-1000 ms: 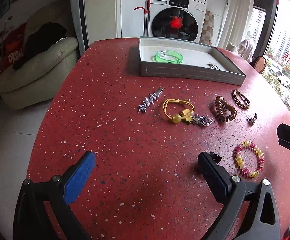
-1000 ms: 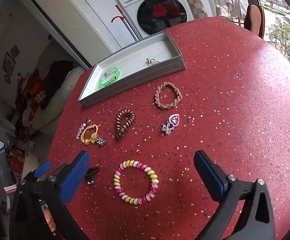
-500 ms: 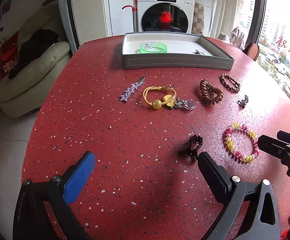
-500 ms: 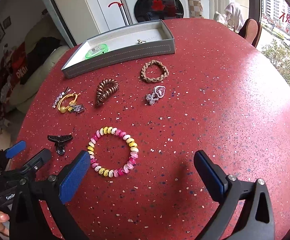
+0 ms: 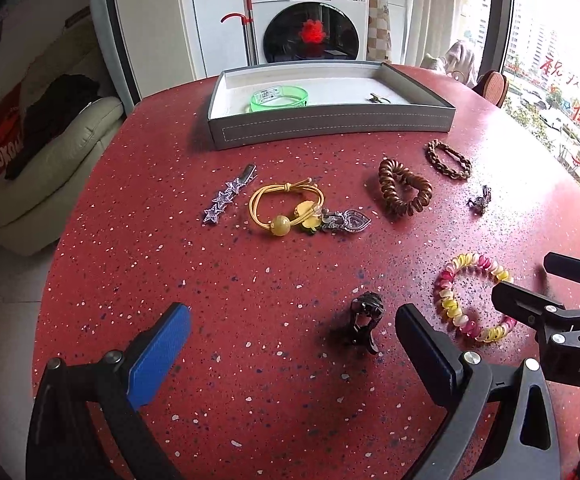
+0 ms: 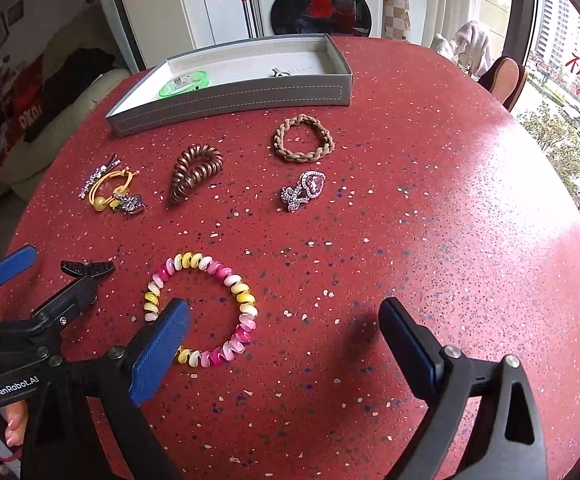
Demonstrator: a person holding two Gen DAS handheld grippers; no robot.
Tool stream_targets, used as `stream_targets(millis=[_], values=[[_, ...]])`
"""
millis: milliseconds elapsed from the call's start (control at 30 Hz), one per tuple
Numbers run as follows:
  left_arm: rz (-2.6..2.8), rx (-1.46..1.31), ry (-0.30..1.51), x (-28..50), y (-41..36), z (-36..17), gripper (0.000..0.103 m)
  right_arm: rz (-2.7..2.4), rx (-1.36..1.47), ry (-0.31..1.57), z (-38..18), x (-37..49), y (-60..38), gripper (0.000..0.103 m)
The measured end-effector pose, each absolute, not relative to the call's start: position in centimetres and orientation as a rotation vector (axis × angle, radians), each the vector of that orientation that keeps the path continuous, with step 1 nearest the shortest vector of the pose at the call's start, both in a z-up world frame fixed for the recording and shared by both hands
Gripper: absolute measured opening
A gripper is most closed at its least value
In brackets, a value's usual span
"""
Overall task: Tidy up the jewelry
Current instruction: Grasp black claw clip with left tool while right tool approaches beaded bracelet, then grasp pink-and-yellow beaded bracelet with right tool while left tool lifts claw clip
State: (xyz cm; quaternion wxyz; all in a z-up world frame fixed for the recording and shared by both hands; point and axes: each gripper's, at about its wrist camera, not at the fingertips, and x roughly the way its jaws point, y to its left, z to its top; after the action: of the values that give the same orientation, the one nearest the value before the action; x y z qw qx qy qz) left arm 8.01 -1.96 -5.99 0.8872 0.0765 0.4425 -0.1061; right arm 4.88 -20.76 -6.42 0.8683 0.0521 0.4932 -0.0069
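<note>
A grey tray (image 5: 329, 124) (image 6: 230, 98) at the table's far side holds a green bangle (image 5: 280, 98) and a small clip (image 5: 377, 99). On the red table lie a star hair clip (image 5: 228, 196), a yellow hair tie (image 5: 286, 208), a brown coil tie (image 5: 403, 192), a braided bracelet (image 6: 303, 138), a heart brooch (image 6: 305, 190), a pink-yellow coil bracelet (image 6: 202, 304) and a black claw clip (image 5: 365, 314). My left gripper (image 5: 290, 344) is open, the claw clip just ahead. My right gripper (image 6: 284, 336) is open over the coil bracelet's near side.
A washing machine (image 5: 309, 24) and a cream sofa (image 5: 46, 176) stand beyond the table. A chair (image 6: 503, 78) is at the far right edge. The right half of the table (image 6: 469, 220) carries no jewelry.
Both grippers have pulled back toward the near edge and turned to face the tray. The black claw clip now shows in front of the left gripper. Nothing was picked up.
</note>
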Motion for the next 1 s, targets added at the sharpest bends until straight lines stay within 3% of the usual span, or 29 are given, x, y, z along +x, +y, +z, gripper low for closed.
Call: stream_targets(millis=[133, 267, 333, 400, 433, 533, 600, 1000], values=[[-0.219, 0.167, 0.938, 8.3, -2.3, -6.5, 0.103, -0.016, 0.02, 1.029, -6.7, 4.8, -19.7, 0.085], [-0.236, 0.174, 0.929, 8.2, -2.7, -6.6, 0.088, 0.011, -0.018, 1.02, -6.5, 4.5, -19.0, 0.073], [-0.257, 0.179, 0.92, 8.0, -2.9, -6.4, 0.071, 0.024, -0.018, 1.025, -6.4, 4.5, -19.0, 0.07], [-0.285, 0.174, 0.921, 8.0, -3.1, -6.3, 0.042, 0.031, -0.021, 1.028, -6.3, 4.5, -18.8, 0.067], [-0.303, 0.165, 0.926, 8.0, -3.1, -6.2, 0.036, 0.033, -0.023, 1.029, -6.2, 4.5, -18.8, 0.063], [-0.312, 0.154, 0.929, 7.9, -3.1, -6.1, 0.036, 0.047, -0.027, 1.029, -6.0, 4.4, -18.5, 0.046], [-0.323, 0.134, 0.927, 7.7, -2.9, -5.8, 0.036, 0.052, -0.03, 1.028, -5.8, 4.4, -18.4, 0.01], [-0.324, 0.079, 0.911, 7.5, -1.9, -3.8, 0.036, 0.06, 0.092, 0.952, -3.6, 3.4, -20.5, 0.01]])
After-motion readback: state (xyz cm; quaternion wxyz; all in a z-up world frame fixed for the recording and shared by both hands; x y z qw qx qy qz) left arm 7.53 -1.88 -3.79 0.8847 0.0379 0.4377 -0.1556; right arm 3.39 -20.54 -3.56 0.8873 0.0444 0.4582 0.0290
